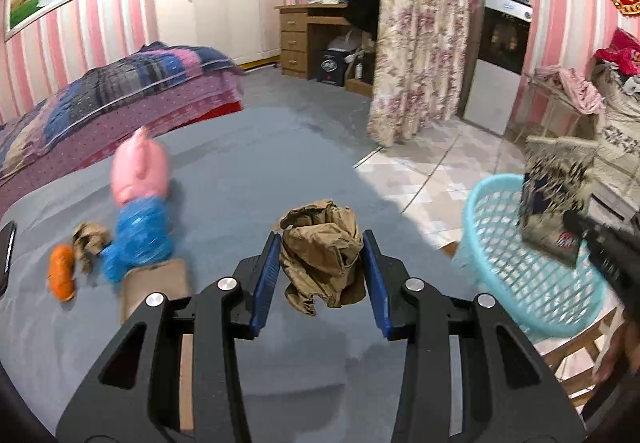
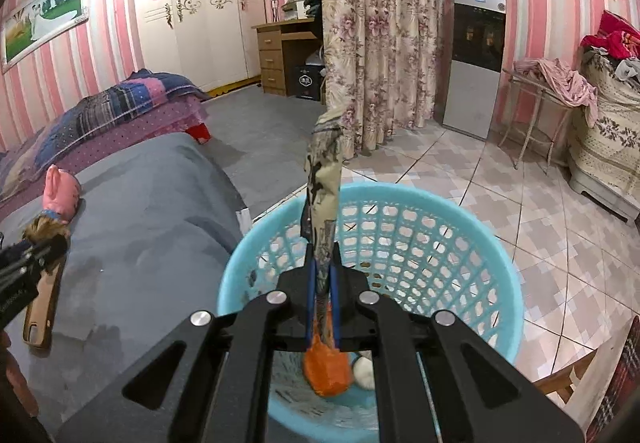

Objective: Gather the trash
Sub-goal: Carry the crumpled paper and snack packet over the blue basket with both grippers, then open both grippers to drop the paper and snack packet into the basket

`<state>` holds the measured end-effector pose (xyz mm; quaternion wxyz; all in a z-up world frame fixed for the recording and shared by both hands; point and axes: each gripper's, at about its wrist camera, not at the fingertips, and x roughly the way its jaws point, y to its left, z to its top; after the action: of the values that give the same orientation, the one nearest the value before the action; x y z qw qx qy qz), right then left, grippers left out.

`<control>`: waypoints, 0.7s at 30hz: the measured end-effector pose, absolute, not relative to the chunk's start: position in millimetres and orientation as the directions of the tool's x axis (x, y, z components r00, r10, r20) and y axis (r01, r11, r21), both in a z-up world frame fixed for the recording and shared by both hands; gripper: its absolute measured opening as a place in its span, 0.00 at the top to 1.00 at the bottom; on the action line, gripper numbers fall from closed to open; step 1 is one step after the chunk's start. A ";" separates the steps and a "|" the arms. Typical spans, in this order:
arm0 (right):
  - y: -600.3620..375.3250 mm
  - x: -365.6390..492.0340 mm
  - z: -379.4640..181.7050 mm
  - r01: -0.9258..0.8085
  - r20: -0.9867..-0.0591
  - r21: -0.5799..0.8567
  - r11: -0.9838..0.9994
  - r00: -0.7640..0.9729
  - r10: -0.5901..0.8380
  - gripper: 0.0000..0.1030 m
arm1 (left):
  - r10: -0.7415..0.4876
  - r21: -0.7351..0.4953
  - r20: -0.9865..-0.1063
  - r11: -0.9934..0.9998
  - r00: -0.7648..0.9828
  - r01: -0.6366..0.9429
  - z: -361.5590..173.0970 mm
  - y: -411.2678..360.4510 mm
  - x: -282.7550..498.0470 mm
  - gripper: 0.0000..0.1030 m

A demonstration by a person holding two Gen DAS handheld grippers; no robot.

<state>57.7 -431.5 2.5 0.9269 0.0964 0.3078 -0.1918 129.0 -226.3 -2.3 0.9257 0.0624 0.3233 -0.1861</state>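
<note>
Brown crumpled paper (image 1: pixel 323 257) sits between the blue pads of the left gripper (image 1: pixel 322 267), pinched and lifted clear of the grey bed cover (image 1: pixel 240 179). Judgement: keep the squeeze steady and swing right toward the turquoise basket (image 1: pixel 516 283), which stands just off the bed edge with open air between. More litter (image 1: pixel 132 227) lies well to the left.

Right wrist view: the right gripper (image 2: pixel 325 283) is clamped on a flat printed wrapper (image 2: pixel 322 179), held upright above the basket rim (image 2: pixel 408 195). Judgement: release only once it is inside the rim; tiled floor (image 2: pixel 520 203) is open to the right.
</note>
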 end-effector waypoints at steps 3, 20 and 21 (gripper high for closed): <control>-441.9 52.5 5.4 0.435 -0.603 0.062 0.898 0.733 -0.314 0.94 | -0.346 -0.025 -0.619 0.906 0.706 0.422 0.3 -247.1 130.4 0.62; -494.3 26.5 0.9 0.532 -0.617 0.061 0.845 0.685 -0.387 0.94 | -0.484 -0.019 -0.667 0.771 0.567 0.636 -28.0 -366.7 110.6 0.62; -496.5 25.2 0.7 0.537 -0.617 0.065 0.841 0.684 -0.389 0.94 | -0.484 -0.020 -0.670 0.770 0.563 0.638 -29.8 -368.8 110.6 0.62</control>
<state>25.2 -496.5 0.7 0.9097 0.1210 0.3052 -0.2544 110.6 -368.8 -29.8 0.8769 0.1130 0.3407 -0.3197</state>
